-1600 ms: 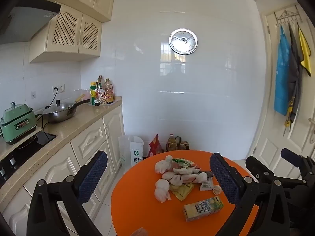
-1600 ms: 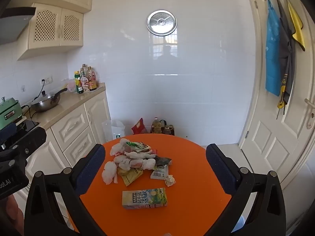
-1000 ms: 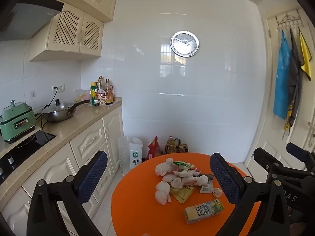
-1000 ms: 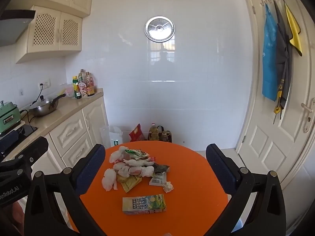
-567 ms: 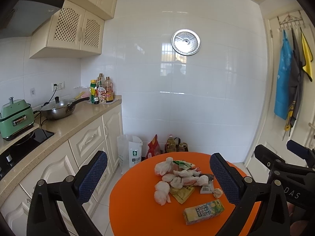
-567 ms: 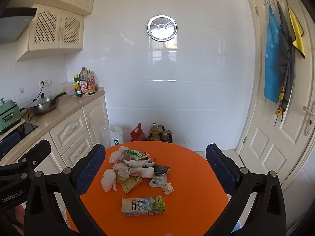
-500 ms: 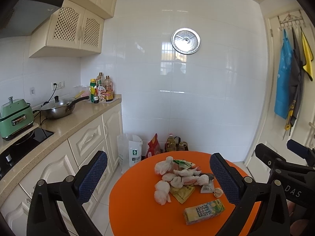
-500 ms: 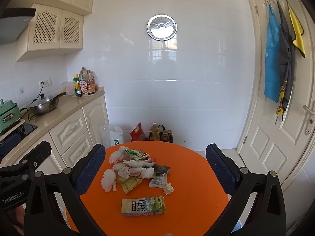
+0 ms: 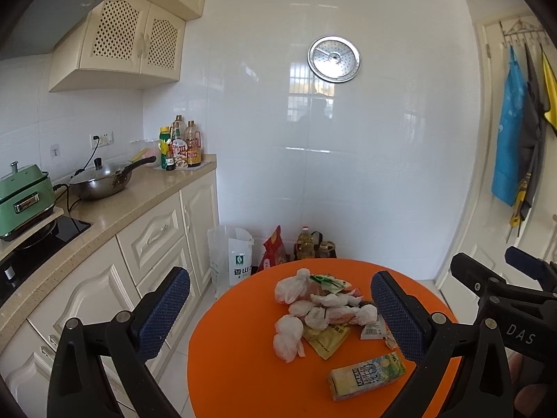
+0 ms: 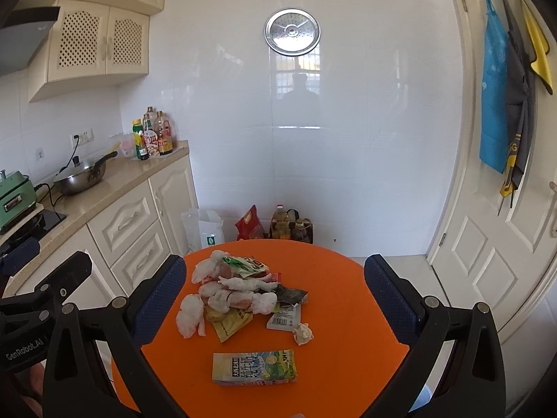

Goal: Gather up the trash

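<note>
Hovering above the orange table (image 10: 348, 292), the right gripper (image 10: 275, 299) has its jaws spread wide with nothing between them, and the left gripper (image 9: 278, 308) hangs beside it in the same wide-apart, empty pose. Neither touches anything yet.

All the trash lies on the table: a heap of crumpled white tissues (image 10: 236, 289) tangled with snack wrappers (image 10: 247, 264), a yellow sachet (image 10: 229, 324) partly under the heap, a small label packet (image 10: 283, 318), one tissue ball (image 10: 302, 333) apart from the rest, and a milk carton (image 10: 254, 367) lying flat nearest the grippers.

The likely trouble is the heap itself. A pinch into the tangled tissues may lift only one wad and drag wrappers toward the table edge, spilling them onto the floor. The flat sachet and label packet offer little height, so fingers may slide over them. The carton may be wider than a comfortable grip if taken across its long side, and could twist free. No bin is clearly visible; only a white bag (image 10: 209, 230) stands on the floor beyond the table.
</note>
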`<action>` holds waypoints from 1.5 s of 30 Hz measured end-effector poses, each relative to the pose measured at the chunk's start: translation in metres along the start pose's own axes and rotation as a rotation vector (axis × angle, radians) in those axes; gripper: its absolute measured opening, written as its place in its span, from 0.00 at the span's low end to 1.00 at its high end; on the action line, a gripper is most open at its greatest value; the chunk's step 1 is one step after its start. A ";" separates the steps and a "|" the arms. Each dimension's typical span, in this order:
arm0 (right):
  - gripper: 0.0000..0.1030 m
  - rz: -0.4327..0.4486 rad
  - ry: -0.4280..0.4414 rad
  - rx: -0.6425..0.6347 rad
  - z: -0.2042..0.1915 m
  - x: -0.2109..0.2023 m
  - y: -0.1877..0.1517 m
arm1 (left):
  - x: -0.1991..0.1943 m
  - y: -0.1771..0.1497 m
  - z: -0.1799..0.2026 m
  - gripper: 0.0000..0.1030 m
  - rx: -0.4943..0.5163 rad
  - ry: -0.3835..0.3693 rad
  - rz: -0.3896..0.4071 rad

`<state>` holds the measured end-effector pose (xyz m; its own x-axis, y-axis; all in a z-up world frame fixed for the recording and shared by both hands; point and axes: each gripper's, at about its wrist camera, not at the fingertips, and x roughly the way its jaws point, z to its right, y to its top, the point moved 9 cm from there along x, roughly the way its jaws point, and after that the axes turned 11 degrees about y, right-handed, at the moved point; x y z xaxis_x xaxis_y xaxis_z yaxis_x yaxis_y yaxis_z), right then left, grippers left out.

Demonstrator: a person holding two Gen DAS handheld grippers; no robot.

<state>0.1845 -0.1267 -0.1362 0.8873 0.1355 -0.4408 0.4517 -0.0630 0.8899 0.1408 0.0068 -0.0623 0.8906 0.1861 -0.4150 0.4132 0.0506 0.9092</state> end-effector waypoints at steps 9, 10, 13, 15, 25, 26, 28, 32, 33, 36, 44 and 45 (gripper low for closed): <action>1.00 -0.054 0.070 0.004 0.004 0.022 -0.011 | 0.023 -0.010 -0.002 0.99 0.010 0.002 -0.034; 1.00 -0.070 0.087 0.001 0.006 0.026 -0.016 | 0.027 -0.012 -0.002 0.99 0.013 0.007 -0.041; 1.00 -0.152 0.123 -0.001 0.017 0.046 -0.041 | 0.041 -0.023 -0.004 0.99 0.019 0.020 -0.076; 1.00 -0.209 0.135 0.002 0.024 0.061 -0.060 | 0.051 -0.030 -0.003 0.99 0.020 0.026 -0.101; 1.00 -0.444 0.195 0.031 0.013 0.117 -0.152 | 0.105 -0.072 0.015 0.99 0.086 0.065 -0.231; 1.00 -0.461 0.193 0.033 0.009 0.120 -0.158 | 0.112 -0.077 0.016 0.99 0.091 0.066 -0.243; 1.00 -0.494 0.193 0.045 0.004 0.126 -0.171 | 0.122 -0.085 0.016 0.99 0.095 0.068 -0.266; 1.00 -0.542 0.195 0.057 -0.004 0.134 -0.189 | 0.140 -0.097 0.015 0.99 0.101 0.069 -0.302; 1.00 -0.538 0.174 0.039 -0.004 0.135 -0.189 | 0.143 -0.099 0.014 0.99 0.104 0.068 -0.308; 1.00 -0.551 0.201 0.005 -0.007 0.137 -0.189 | 0.149 -0.102 0.012 0.99 0.102 0.066 -0.315; 1.00 -0.622 0.337 -0.088 0.012 0.153 -0.195 | 0.155 -0.117 0.007 0.99 0.096 0.065 -0.332; 1.00 -0.621 0.379 -0.118 0.009 0.153 -0.194 | 0.155 -0.119 0.007 0.99 0.098 0.068 -0.336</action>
<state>0.2333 -0.1027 -0.3776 0.3690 0.4454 -0.8158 0.8286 0.2398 0.5058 0.2311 0.0229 -0.2356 0.6885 0.2404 -0.6842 0.7000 0.0262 0.7137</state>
